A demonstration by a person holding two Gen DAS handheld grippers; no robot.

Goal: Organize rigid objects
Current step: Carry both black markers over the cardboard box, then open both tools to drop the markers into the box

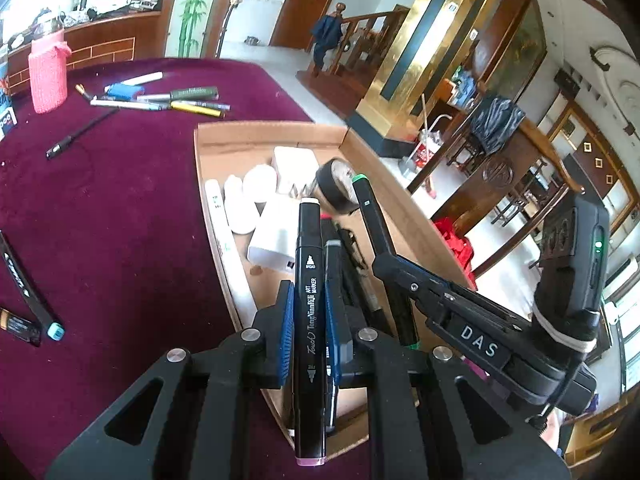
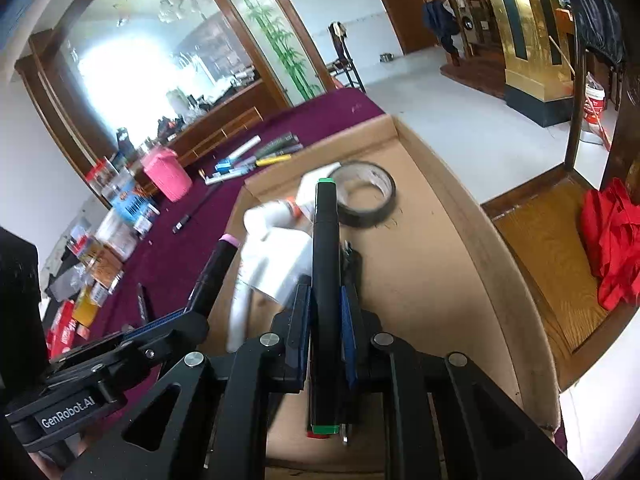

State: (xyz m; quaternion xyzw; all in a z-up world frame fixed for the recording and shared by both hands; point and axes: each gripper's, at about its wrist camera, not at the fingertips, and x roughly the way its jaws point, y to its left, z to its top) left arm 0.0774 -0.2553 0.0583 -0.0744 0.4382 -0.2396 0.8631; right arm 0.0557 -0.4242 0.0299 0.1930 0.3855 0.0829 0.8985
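Note:
My left gripper (image 1: 308,300) is shut on a black art marker with pink ends (image 1: 309,280), held over the near part of the open cardboard box (image 1: 224,136). My right gripper (image 2: 325,304) is shut on a black marker with green ends (image 2: 326,280), also above the box; it shows in the left wrist view (image 1: 370,220). The box holds a black tape roll (image 2: 366,200), white chargers (image 1: 274,240), a white pen and dark pens. The pink-ended marker shows at the left in the right wrist view (image 2: 218,264).
Loose pens and markers (image 1: 160,98) lie on the maroon tablecloth (image 1: 120,220) beyond the box, beside a pink knitted holder (image 1: 47,76). A black pen (image 1: 78,134) and two markers (image 1: 24,288) lie left. Small boxes (image 2: 100,248) line the table's far left edge. Floor drops off right.

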